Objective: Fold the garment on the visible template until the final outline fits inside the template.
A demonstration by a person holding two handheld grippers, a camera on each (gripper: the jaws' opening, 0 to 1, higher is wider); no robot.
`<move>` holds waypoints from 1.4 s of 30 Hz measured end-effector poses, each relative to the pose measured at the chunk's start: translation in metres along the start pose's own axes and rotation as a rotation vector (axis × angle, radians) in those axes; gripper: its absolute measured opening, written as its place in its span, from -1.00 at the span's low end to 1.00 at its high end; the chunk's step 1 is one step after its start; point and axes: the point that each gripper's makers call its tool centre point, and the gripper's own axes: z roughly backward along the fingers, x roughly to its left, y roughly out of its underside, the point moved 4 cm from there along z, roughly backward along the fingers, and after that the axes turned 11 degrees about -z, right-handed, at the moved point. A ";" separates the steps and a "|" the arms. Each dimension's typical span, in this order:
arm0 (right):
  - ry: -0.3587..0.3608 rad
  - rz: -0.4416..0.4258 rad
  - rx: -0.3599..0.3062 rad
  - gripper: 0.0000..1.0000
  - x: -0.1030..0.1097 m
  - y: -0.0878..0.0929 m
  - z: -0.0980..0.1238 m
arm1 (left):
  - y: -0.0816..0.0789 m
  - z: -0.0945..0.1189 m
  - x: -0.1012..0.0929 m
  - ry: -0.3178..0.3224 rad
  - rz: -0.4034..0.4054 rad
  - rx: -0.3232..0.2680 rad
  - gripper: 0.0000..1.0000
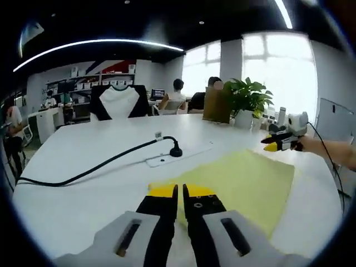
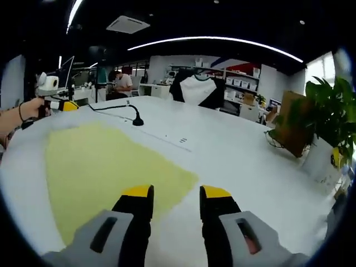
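Note:
A pale yellow garment [image 1: 245, 183] [image 2: 100, 161] lies spread flat on the white table [image 1: 83, 167]. In the left gripper view my left gripper [image 1: 181, 192] hovers at the garment's near corner, jaws shut with only a thin slit between the yellow tips and nothing seen in them. The right gripper [image 1: 278, 143], held in a hand, is at the garment's far right corner. In the right gripper view my right gripper [image 2: 176, 194] is open over the garment's near corner, nothing between its jaws. The left gripper [image 2: 64, 105], in a hand, is by the far left corner.
A gooseneck microphone [image 1: 176, 150] [image 2: 137, 121] with a black cable stands on the table just beyond the garment. A potted plant [image 1: 247, 100] [image 2: 328, 128] and a brown box [image 1: 217, 105] [image 2: 289, 122] sit at the table's edge. People sit at desks behind.

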 end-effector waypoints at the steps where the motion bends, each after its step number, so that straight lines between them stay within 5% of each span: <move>1: -0.009 -0.013 0.002 -0.33 0.002 0.003 0.002 | -0.001 0.000 -0.006 0.015 -0.034 -0.014 -0.90; 12: -0.059 0.001 -0.008 -0.28 0.021 0.012 0.027 | 0.013 0.018 -0.028 0.064 -0.082 -0.016 -0.85; 17: -0.078 0.000 -0.007 -0.23 0.032 0.017 0.039 | 0.023 0.032 -0.030 0.059 -0.055 -0.013 -0.64; 20: -0.088 -0.006 0.002 -0.16 0.036 0.021 0.048 | 0.024 0.041 -0.036 0.107 0.050 -0.047 -0.56; 27: -0.131 -0.093 -0.041 -0.15 0.047 0.023 0.066 | 0.038 0.055 -0.045 0.135 0.077 -0.019 -0.42; 37: -0.151 -0.101 0.037 -0.10 0.063 0.046 0.083 | 0.056 0.065 -0.053 0.179 0.129 0.069 -0.01; 42: -0.185 -0.146 0.109 -0.27 0.071 0.057 0.079 | 0.064 0.064 -0.058 0.203 0.151 0.101 -0.15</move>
